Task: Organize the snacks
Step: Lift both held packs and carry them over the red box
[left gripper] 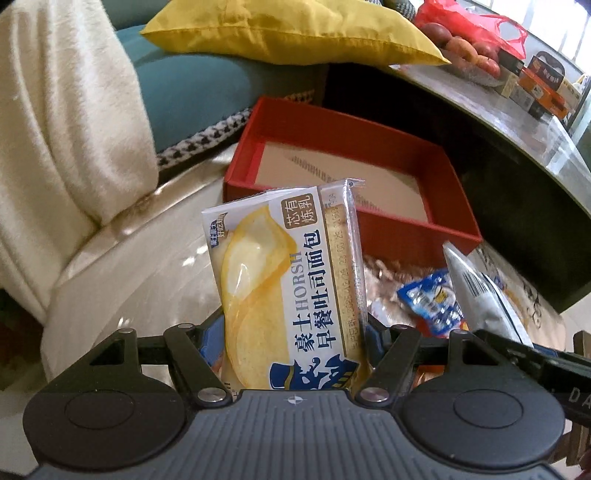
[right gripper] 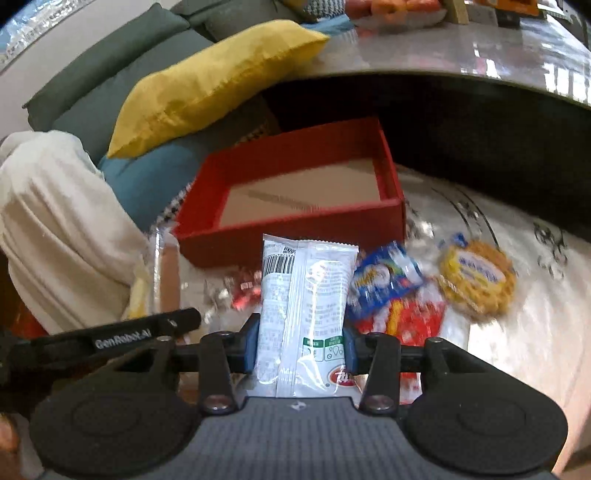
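The left gripper (left gripper: 295, 332) is clamped on a HORSH bread packet (left gripper: 291, 280) standing upright at frame centre, below the red box (left gripper: 406, 229). The right gripper (right gripper: 299, 343) pinches a white snack packet (right gripper: 306, 302) at centre frame, loose snacks (right gripper: 476, 277) lying to its right.

Yellow cushion (left gripper: 288, 29) on teal sofa (left gripper: 192, 92), cream blanket (left gripper: 62, 122) alongside.

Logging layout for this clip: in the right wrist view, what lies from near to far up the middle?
Right tongs shut on the white snack packet → red box, nothing visible inside → dark table edge → fruit plate on the tabletop.
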Available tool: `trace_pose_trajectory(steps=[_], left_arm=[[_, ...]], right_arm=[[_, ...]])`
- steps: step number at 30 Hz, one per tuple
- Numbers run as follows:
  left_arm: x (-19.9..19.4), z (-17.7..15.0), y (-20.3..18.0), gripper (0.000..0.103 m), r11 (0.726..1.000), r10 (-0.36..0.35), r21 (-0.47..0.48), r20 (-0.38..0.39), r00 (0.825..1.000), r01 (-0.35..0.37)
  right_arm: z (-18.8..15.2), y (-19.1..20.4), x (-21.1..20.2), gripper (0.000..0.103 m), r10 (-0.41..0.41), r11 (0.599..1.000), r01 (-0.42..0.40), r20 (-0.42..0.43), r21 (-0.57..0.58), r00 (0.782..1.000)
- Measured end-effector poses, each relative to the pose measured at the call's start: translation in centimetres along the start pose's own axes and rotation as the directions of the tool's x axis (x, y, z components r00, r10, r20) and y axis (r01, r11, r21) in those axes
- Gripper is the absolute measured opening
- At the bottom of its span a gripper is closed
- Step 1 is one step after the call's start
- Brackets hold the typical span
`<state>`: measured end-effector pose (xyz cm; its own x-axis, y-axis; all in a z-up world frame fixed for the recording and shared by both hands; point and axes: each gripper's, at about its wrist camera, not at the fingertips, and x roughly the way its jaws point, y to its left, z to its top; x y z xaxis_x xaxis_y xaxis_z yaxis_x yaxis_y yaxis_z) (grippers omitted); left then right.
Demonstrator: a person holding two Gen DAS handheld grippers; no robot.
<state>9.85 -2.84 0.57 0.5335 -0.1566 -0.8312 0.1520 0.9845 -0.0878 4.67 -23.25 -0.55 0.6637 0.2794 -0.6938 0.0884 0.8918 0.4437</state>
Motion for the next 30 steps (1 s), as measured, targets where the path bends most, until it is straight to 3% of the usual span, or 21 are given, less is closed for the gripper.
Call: trace_pose_trajectory(steps=[10,30], left_arm=[[1.3,3.9,-1.8,0.076,1.0,0.008,0.025,0.039,0.999,-0.009],[6.7,11.1,-3.9,0.076,0.999,0.033,0.032,0.062,0.998,-0.035]], right_arm=[[4.8,0.0,1.7,0.04,0.011,1.0,-0.012,0.062,0.005,0.998],[11.6,-1.1,7.6,0.04,-0.035,0.999,0.037,0.078,-0.024,0.996]])
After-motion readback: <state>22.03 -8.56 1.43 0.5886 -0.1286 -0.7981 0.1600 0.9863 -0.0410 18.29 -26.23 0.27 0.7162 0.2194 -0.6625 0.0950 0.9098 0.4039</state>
